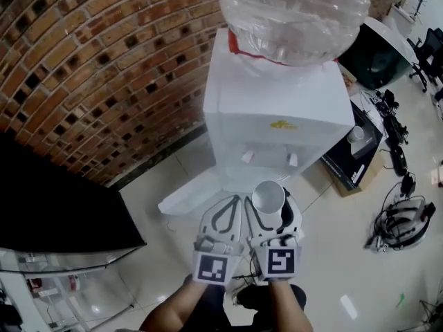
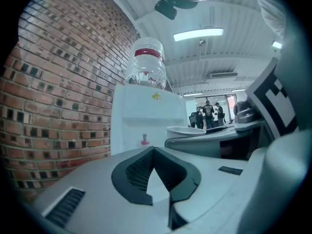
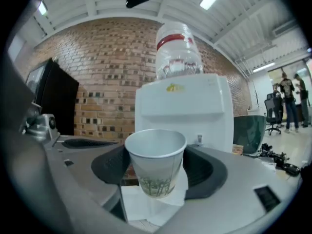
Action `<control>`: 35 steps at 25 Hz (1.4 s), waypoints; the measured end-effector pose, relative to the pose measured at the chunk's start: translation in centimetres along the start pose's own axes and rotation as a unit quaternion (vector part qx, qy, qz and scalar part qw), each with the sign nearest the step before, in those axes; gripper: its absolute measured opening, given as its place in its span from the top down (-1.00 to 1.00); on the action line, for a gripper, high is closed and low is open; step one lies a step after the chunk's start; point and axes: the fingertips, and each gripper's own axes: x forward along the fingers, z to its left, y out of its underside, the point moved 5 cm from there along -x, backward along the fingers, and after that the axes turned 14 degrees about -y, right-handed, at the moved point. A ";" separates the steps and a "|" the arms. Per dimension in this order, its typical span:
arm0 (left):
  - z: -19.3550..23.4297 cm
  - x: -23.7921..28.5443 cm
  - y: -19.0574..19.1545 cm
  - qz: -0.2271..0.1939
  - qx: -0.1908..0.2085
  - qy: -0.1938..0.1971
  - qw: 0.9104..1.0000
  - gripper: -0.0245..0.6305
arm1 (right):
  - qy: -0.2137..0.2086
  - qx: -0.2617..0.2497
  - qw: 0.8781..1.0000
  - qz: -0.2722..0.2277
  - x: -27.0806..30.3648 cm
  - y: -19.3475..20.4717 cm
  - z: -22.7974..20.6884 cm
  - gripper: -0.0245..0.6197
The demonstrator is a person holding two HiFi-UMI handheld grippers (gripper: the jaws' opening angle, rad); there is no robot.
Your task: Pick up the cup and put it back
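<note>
The right gripper (image 1: 273,209) has its 2 jaws spread wide and pressed on the sides of the cup (image 1: 268,198). The cup is a white paper one with a green print low on its wall. It stands upright with its mouth up, and nothing shows inside it. It hangs in the air in front of the dispenser (image 1: 277,109), below the 2 taps (image 1: 247,156) and clear of them.

The left gripper (image 1: 234,200) is just beside the right one, on the side toward the brick wall (image 1: 83,61). Its jaws are closed, the tips meet, and nothing is between them. Both grippers point at the front of the dispenser.

The dispenser is a white box with a clear bottle (image 1: 294,12) upside down on top, a red band round the bottle's neck. The brick wall runs behind the dispenser and to its left. A black screen (image 1: 48,199) stands further left, along that wall. To the right of the dispenser a dark box (image 1: 353,151) sits on the tiled floor (image 1: 325,268), with a tangle of cables (image 1: 405,220) beyond it. In the left gripper view, people (image 2: 208,110) stand far off past the dispenser's right side.
</note>
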 end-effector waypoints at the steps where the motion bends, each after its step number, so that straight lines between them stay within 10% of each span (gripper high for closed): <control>1: -0.1 -0.4 -1.6 0.004 -0.001 -0.002 1.000 0.93 | -0.001 0.006 1.000 -0.007 -0.7 -1.3 0.7 -0.13; 19: -1.2 -2.6 -25.2 0.022 -0.005 0.017 1.000 0.93 | 0.019 -0.004 0.999 0.030 -8.5 -23.4 3.2 -0.12; 35: -2.4 -0.6 -30.0 -0.005 -0.012 0.050 0.999 0.93 | 0.031 -0.018 0.999 -0.001 -9.6 -29.3 2.9 -0.12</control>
